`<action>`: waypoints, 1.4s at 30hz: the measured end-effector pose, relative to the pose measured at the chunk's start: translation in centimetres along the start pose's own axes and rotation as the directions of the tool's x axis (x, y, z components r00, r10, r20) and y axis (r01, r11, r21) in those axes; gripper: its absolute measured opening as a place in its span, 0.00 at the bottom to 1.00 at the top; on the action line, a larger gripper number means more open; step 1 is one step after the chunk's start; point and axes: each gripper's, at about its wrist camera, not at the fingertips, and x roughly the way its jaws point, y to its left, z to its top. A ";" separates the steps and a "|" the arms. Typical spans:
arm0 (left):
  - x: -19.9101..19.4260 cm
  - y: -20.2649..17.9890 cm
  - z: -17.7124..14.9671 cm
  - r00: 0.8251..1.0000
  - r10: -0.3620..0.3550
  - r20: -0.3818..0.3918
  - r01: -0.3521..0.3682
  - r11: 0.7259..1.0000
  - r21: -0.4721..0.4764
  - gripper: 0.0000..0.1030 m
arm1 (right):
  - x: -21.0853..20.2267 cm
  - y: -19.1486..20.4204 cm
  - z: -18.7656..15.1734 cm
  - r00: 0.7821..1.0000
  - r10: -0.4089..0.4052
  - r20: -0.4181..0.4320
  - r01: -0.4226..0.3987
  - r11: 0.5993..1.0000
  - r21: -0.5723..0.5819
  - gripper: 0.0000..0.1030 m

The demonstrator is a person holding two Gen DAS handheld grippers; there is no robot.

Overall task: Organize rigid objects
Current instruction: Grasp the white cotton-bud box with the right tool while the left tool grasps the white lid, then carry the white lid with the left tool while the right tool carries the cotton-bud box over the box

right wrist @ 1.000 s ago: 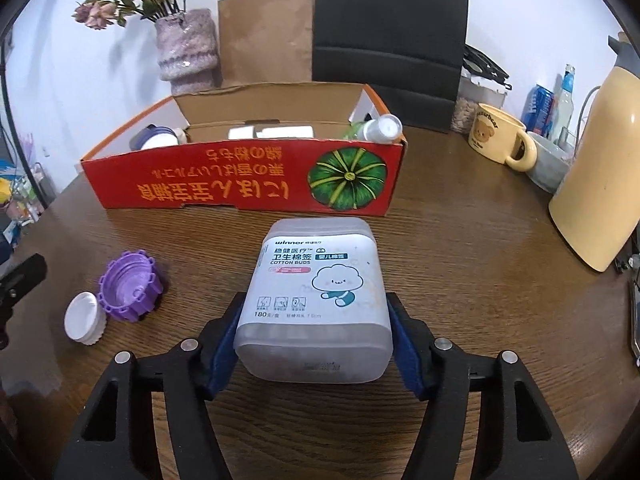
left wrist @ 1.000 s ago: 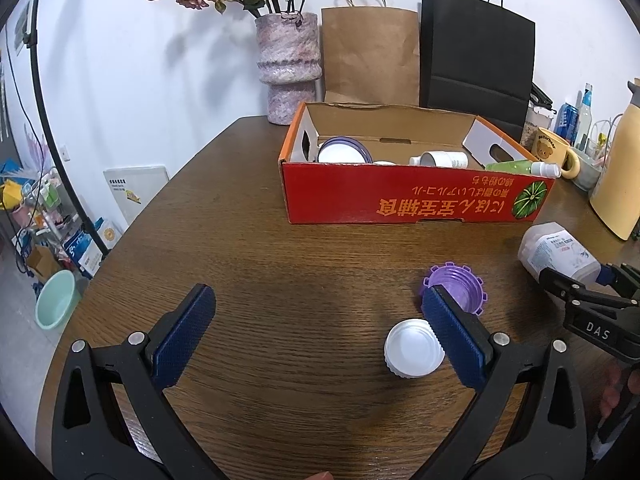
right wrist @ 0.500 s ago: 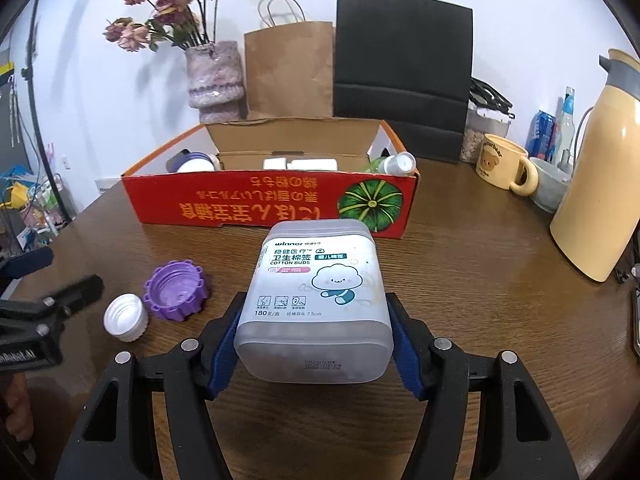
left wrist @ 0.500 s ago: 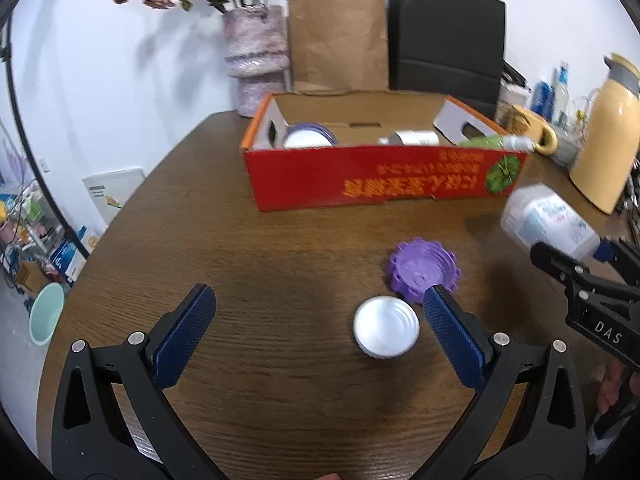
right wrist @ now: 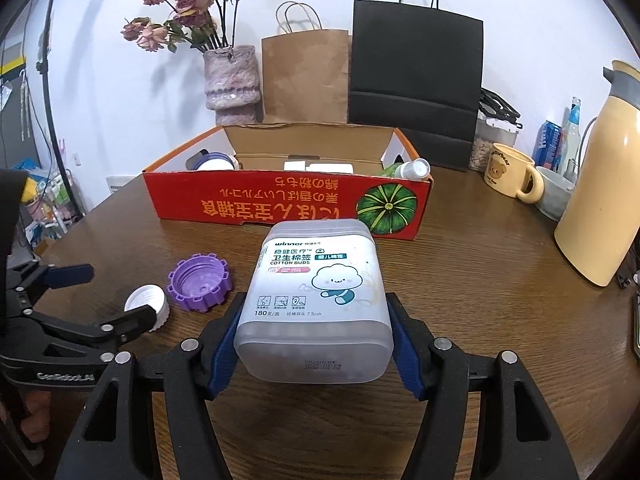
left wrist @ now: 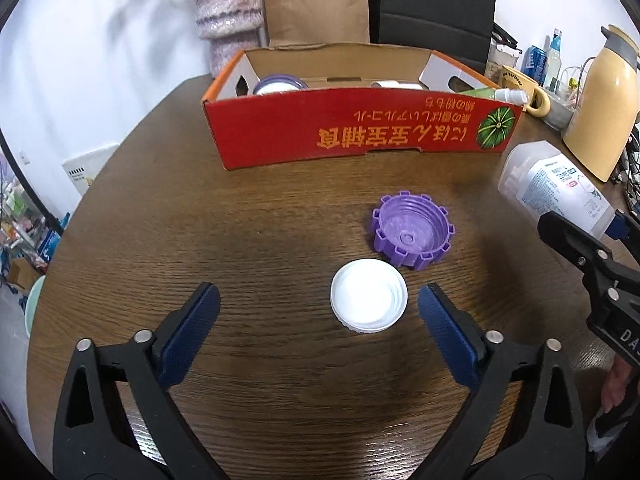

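Note:
My right gripper (right wrist: 314, 350) is shut on a translucent cotton bud box (right wrist: 316, 300) and holds it above the wooden table, in front of the red cardboard box (right wrist: 288, 204). The cotton bud box also shows in the left wrist view (left wrist: 556, 188). My left gripper (left wrist: 318, 316) is open, low over the table, its jaws on either side of a white cap (left wrist: 369, 295). A purple ridged lid (left wrist: 412, 230) lies just beyond the cap. Both show in the right wrist view: the white cap (right wrist: 146, 302) and the purple lid (right wrist: 199, 282).
The red box (left wrist: 360, 136) holds a purple-rimmed jar (left wrist: 280, 84) and small bottles. Behind it stand a flower vase (right wrist: 232, 84), a brown bag (right wrist: 306, 74) and a black bag (right wrist: 416, 80). A yellow thermos (right wrist: 600, 176), a bear mug (right wrist: 510, 172) and a bowl stand on the right.
My left gripper has moved forward and right, so the white cap now lies between its open jaws. My right gripper has lifted the cotton bud box higher off the table.

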 end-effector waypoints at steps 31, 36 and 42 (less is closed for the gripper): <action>-0.7 -0.5 -0.1 1.000 -0.006 0.029 0.006 1.000 0.004 0.36 | -1.3 0.9 -0.5 0.999 0.036 0.030 -0.035 0.999 -0.019 0.67; -1.5 -0.2 0.1 0.998 0.009 0.058 -0.007 1.000 -0.023 0.36 | -1.7 1.0 -0.5 0.998 0.038 0.040 -0.037 0.999 -0.019 0.67; -2.5 0.1 0.6 0.995 0.024 0.093 -0.020 0.999 -0.042 0.36 | -2.2 1.0 0.1 0.998 0.036 0.057 -0.035 0.999 -0.018 0.67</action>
